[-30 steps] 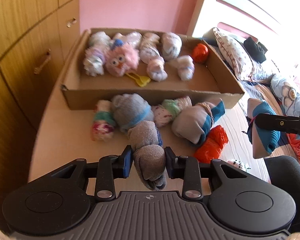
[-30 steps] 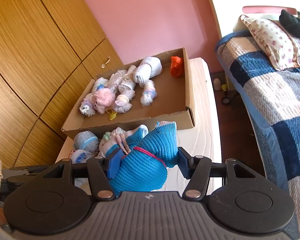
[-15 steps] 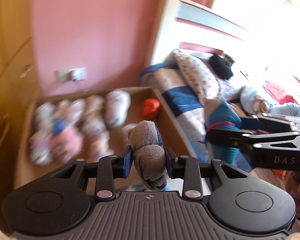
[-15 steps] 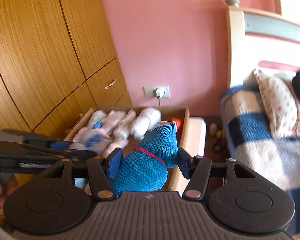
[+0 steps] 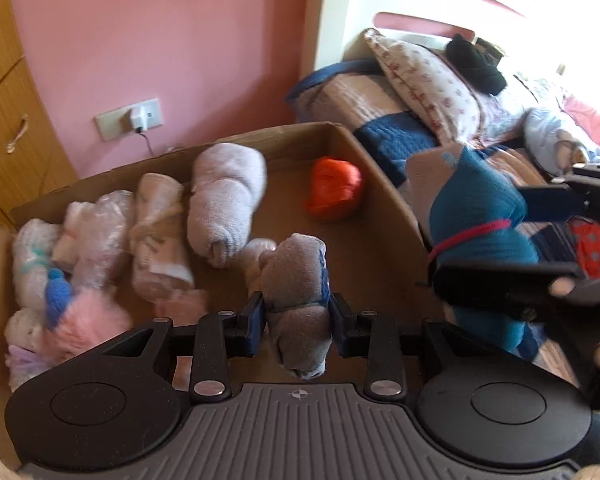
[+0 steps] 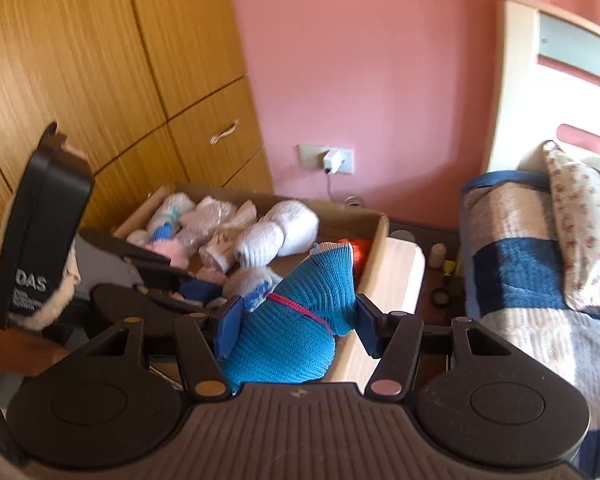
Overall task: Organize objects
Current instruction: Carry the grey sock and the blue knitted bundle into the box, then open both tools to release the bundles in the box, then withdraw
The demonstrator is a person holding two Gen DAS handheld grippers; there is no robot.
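My left gripper (image 5: 297,320) is shut on a grey rolled sock bundle (image 5: 296,280) with a blue edge, held above the open cardboard box (image 5: 380,184). My right gripper (image 6: 296,320) is shut on a teal knitted sock bundle (image 6: 296,332) with a pink stripe, at the box's right side; that bundle (image 5: 476,224) also shows in the left wrist view, right of the box wall. Inside the box lie several pale rolled socks (image 5: 224,204), a pink fluffy toy (image 5: 84,324) and an orange bundle (image 5: 332,192). In the right wrist view the left gripper's body (image 6: 40,240) stands at the left.
The box sits on a light wooden top (image 6: 400,268) against a pink wall with a socket and plug (image 5: 140,120). A wooden wardrobe (image 6: 100,60) stands on the left. A bed with a patchwork quilt (image 6: 540,280) and a flowered pillow (image 5: 428,80) lies to the right.
Both grippers have swept from in front of the box to over and beside it, keeping their sock bundles. The loose socks before the box have dropped out of view.
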